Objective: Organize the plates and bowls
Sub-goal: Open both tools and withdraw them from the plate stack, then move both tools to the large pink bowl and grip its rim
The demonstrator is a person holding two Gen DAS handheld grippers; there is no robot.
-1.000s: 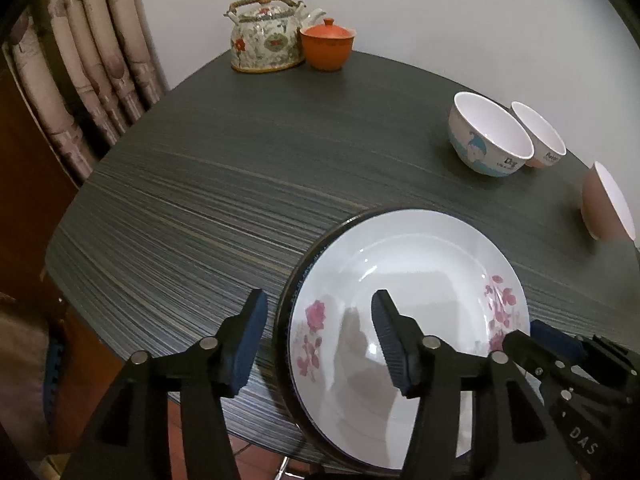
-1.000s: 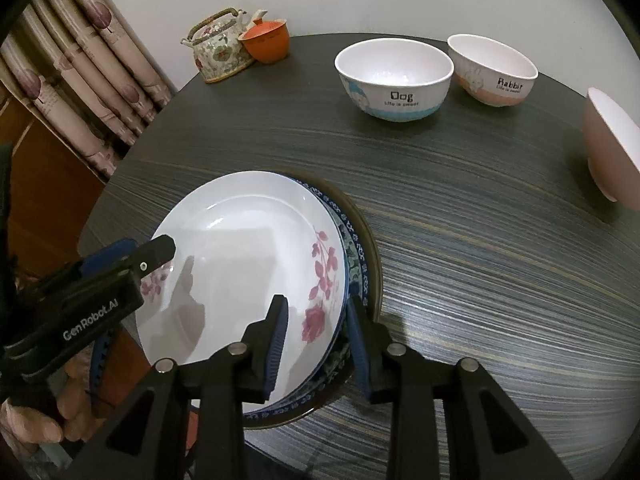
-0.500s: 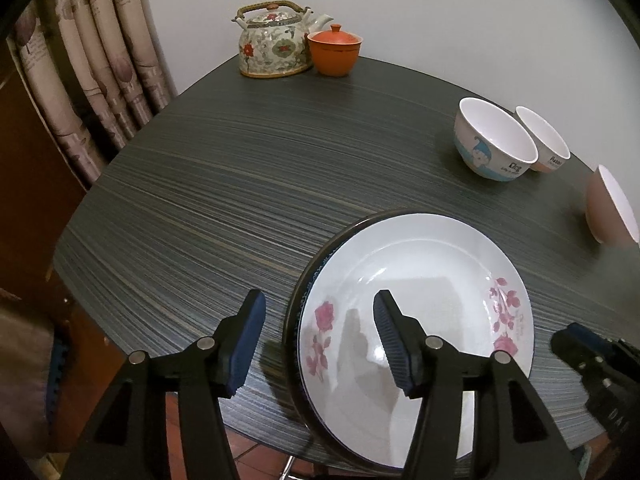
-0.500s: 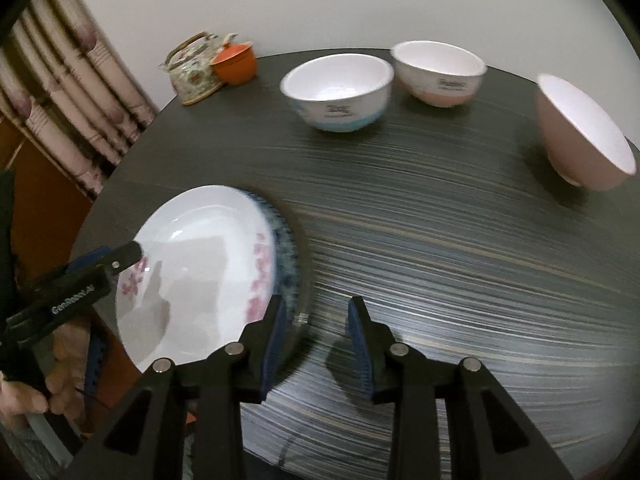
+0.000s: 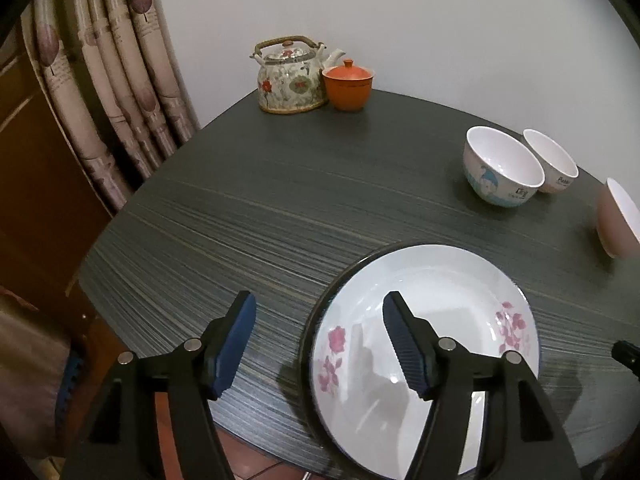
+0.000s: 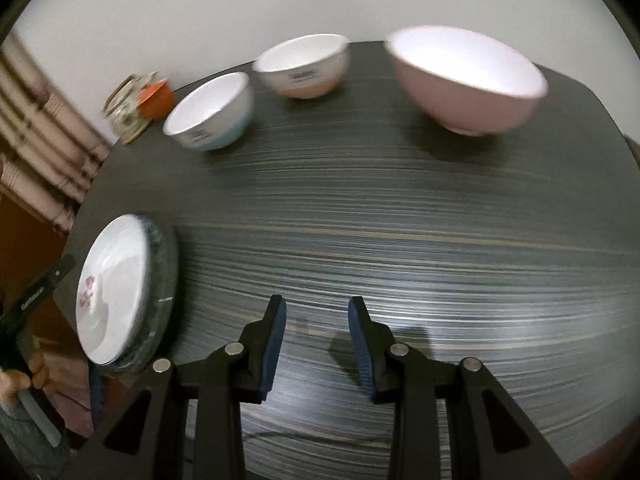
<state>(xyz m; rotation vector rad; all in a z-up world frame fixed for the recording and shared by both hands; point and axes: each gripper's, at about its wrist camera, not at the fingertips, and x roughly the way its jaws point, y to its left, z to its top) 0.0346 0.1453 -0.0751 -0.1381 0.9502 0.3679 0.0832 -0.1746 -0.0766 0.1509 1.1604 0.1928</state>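
A white plate with pink flowers (image 5: pixel 432 320) lies on top of a dark-rimmed plate at the table's near edge; the stack also shows in the right wrist view (image 6: pixel 116 292). My left gripper (image 5: pixel 318 322) is open and empty, its right finger above the plate's left part. My right gripper (image 6: pixel 316 320) is open and empty over bare table, right of the stack. A white bowl with a blue picture (image 5: pixel 500 172) (image 6: pixel 210 114), a white and pink bowl (image 5: pixel 554 166) (image 6: pixel 306 66) and a larger pink bowl (image 5: pixel 618 218) (image 6: pixel 468 80) stand at the far side.
A flowered teapot (image 5: pixel 292 76) and an orange lidded cup (image 5: pixel 347 86) stand at the table's (image 5: pixel 260 200) far corner. Curtains (image 5: pixel 100 80) hang to the left. A wall runs behind the table. The table's front edge is close below both grippers.
My right gripper has moved right, away from the plates, and now faces the bowls. My left gripper has drawn back slightly from the plate. Both stayed open.
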